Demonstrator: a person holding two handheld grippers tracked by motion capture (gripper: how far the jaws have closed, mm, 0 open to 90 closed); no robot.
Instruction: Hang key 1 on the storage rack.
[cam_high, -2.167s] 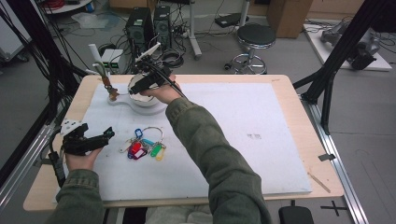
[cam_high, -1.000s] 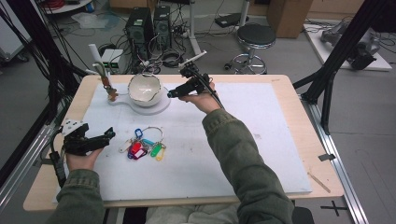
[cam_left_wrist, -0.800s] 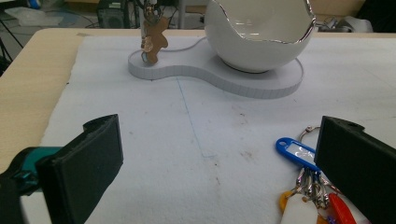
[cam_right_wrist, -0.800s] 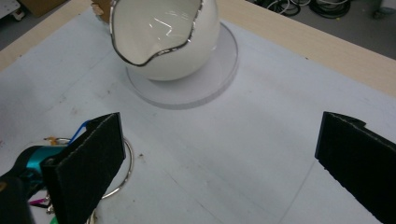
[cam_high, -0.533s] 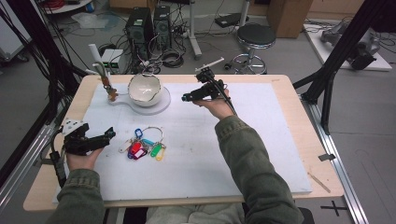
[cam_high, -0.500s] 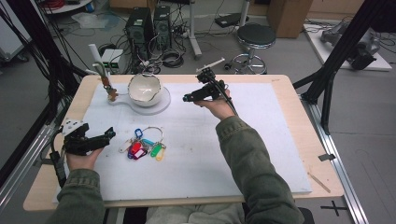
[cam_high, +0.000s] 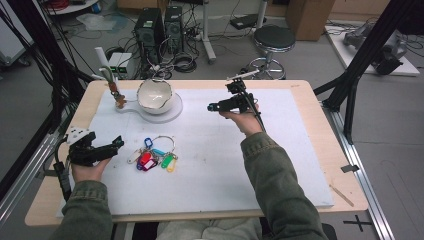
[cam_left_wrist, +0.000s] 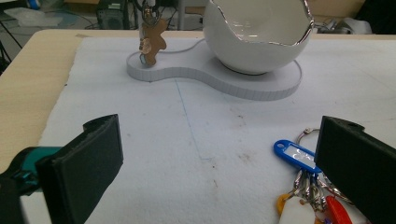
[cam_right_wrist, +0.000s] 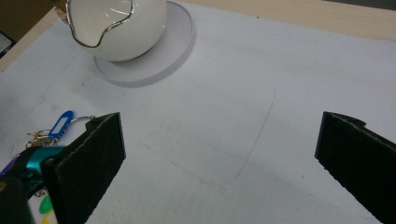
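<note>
Currently the left tool (cam_high: 102, 149) rests low on the white mat (cam_high: 210, 165), jaws spread wide, holding nothing. The bunch of keys (cam_high: 152, 157) with coloured tags lies just beside it, off the right jaw in the left gripper view; the blue tag (cam_left_wrist: 295, 155) sits near that jaw's inner face. The right tool (cam_high: 227, 104) is held up over mid-mat, also wide and empty, well apart from the keys.

The eggshell-shaped white bowl (cam_high: 154, 95) stands on its flat white base (cam_high: 170, 112) at the far left of the bench; a small brown pendant (cam_left_wrist: 152, 42) hangs over the base's narrow end.

Judgement: the step in hand is picking up the keys with the left tool, likely for the bowl.

- Slide the left tool sideways until the ring (cam_left_wrist: 310, 135) or the clustered tags lie between the jaws.
- Close on the tag bundle, not one loose tag, which may swing.
- Keep the jaws low to the mat.
- Lift straight up before travelling to clear the bowl's jagged rim.
</note>
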